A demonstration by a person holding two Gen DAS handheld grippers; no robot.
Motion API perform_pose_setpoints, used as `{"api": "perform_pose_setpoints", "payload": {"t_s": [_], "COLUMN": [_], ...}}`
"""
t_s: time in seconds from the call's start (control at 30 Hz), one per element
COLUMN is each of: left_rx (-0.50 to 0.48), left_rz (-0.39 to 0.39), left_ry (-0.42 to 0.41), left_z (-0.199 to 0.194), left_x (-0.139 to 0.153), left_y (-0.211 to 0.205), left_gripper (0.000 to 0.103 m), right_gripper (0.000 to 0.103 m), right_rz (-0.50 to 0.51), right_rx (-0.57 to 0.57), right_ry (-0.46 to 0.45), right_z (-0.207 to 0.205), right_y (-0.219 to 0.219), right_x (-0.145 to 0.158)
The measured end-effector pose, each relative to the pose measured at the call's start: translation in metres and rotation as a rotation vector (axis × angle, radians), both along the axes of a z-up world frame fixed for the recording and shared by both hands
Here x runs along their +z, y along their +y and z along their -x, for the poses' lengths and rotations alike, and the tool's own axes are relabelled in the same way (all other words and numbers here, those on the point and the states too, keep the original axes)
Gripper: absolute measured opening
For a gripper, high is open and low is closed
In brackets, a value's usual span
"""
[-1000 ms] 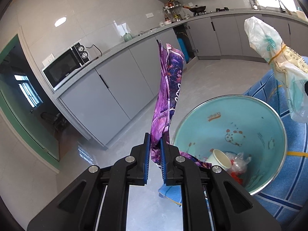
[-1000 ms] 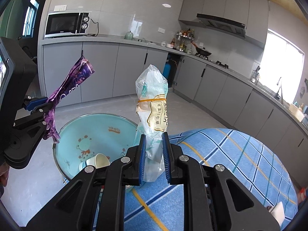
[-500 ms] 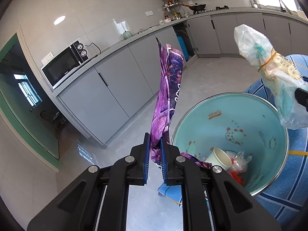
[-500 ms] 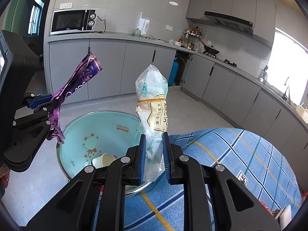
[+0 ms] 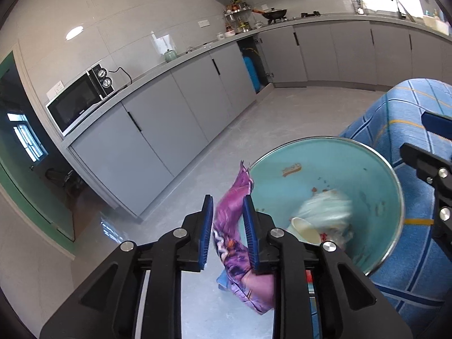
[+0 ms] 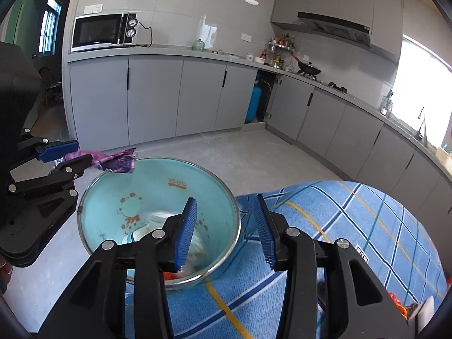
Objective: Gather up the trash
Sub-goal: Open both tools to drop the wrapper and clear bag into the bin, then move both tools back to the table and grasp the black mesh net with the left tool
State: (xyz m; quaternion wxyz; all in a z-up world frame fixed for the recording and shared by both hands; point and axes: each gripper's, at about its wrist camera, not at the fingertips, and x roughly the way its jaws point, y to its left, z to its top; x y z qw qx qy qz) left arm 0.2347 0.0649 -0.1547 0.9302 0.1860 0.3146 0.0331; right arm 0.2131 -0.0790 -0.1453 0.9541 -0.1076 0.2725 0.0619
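My left gripper [image 5: 227, 227] is opening its blue pads, and the crinkly purple plastic wrapper [image 5: 230, 226] sits loose between them, no longer pinched. The wrapper's long side runs from near me out to the far end, and its far tip leans right, just over the near-left rim of the round teal bin with the shiny metal edge [image 5: 394, 169]. From my other camera I see the same wrapper [image 6: 113, 162] lying almost flat, poking out over that rim. So the bin is just to the right of and below my left gripper, and I think the wrapper only has to slide that way to drop in. My right gripper [image 6: 226, 230] is opening too, with nothing between its pads. The crumpled white plastic bag [image 5: 325, 209] is a blur inside the bin, beside a white paper cup [image 5: 306, 230]. Farther right is the blue checked cloth [image 6: 339, 226].
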Motion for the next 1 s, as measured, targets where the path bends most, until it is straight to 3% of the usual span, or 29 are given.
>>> {"api": "perform_pose_setpoints", "payload": {"t_s": [0.23,0.4,0.6,0.73,0.8,1.0], "left_rx": [-0.012,-0.016,-0.044,-0.1,-0.128,-0.232], "left_rz": [-0.011,-0.019,-0.011,-0.026,-0.034,-0.048], "left_ry": [-0.001,-0.014,-0.024,-0.031,-0.044,-0.061], "left_z": [0.003,0.006,0.017,0.033,0.042,0.067], "left_x": [-0.001,0.001,0.007,0.007,0.009,0.012], "left_y": [-0.003,-0.007,-0.018,-0.041,-0.054,-0.1], "left_gripper": [0.028,0.041,0.048,0.049,0.059,0.059], "right_gripper": [0.046,0.048,0.052,0.054,0.055,0.06], "right_rz": [-0.013,-0.014,-0.012,-0.018,-0.014,-0.014], "right_rx": [-0.023,-0.042,-0.102,-0.15,-0.184,-0.304], "right_ry": [0.004,0.006,-0.01,-0.026,-0.037,-0.058], "right_z": [0.005,0.014,0.045,0.07,0.086,0.121], "right_y": [-0.007,-0.012,-0.033,-0.054,-0.069,-0.113], "right_x": [-0.001,0.002,0.012,0.018,0.021,0.025]}}
